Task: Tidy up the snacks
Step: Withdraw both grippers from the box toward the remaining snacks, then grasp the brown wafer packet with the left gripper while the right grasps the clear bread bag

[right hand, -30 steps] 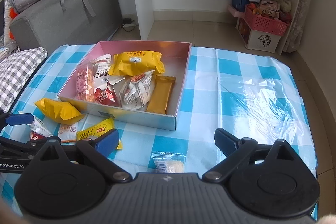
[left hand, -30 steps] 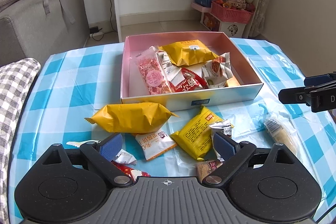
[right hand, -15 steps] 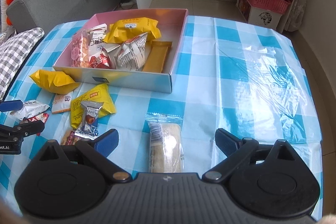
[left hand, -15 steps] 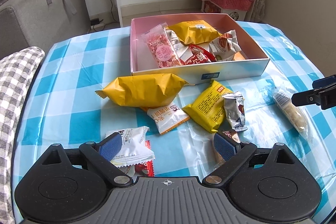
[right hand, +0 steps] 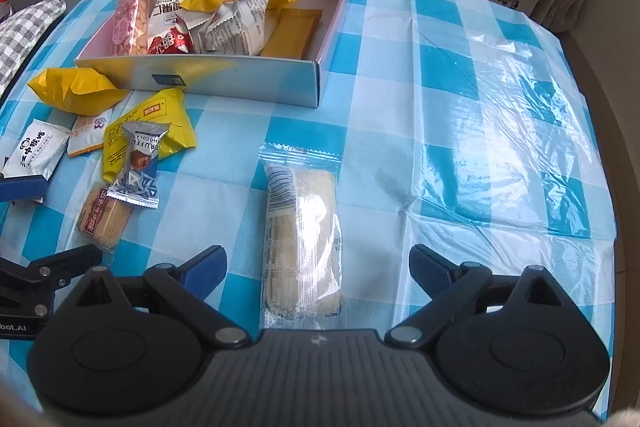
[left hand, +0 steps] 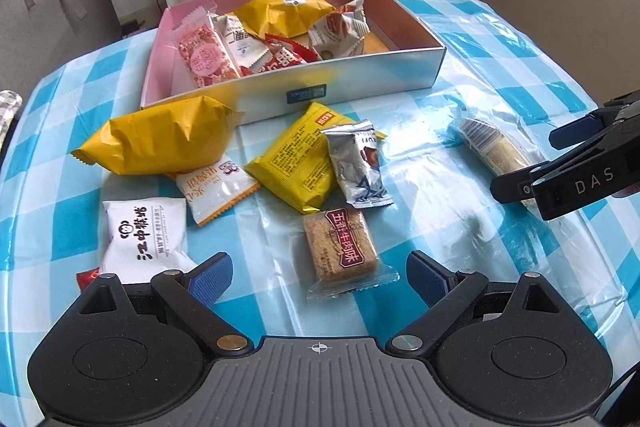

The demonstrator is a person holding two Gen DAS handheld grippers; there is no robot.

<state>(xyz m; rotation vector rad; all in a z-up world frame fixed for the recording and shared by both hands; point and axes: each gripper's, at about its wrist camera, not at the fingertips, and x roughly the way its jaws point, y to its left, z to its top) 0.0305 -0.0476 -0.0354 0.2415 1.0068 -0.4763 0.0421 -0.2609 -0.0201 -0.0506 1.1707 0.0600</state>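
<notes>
Left wrist view: the left gripper (left hand: 319, 277) hangs over the blue-and-white checked tabletop (left hand: 60, 163), its blue-padded jaws set wide but easing inward (closing). Between them lies a clear-wrapped brown biscuit square with a dark red label (left hand: 341, 250), not touched by either pad. Just beyond it a silver truffle chocolate packet (left hand: 357, 163) overlaps a flat yellow printed packet (left hand: 298, 163). To the left lie a puffy plain yellow bag (left hand: 160, 137), a small white-and-orange sachet (left hand: 216, 187) partly under it, and a white packet with black characters (left hand: 144, 233) beside the left finger. Behind them stands a shallow pink-lined cardboard box (left hand: 360, 79), holding several snacks. At the right edge the right gripper (left hand: 560, 163) hovers over a long clear-wrapped pale wafer bar (left hand: 494, 151).

Right wrist view: the right gripper (right hand: 318, 269) has its jaws spread wide, and the pale wafer bar (right hand: 304, 235) lies lengthwise between them on the tabletop (right hand: 460, 75), clear of both pads. The pink-lined box (right hand: 256, 79) sits farther back on the left. The loose snacks lie in front of it, among them the silver truffle packet (right hand: 138, 163) and the biscuit square (right hand: 104, 217). One blue pad and the black frame of the left gripper show at the left edge.
</notes>
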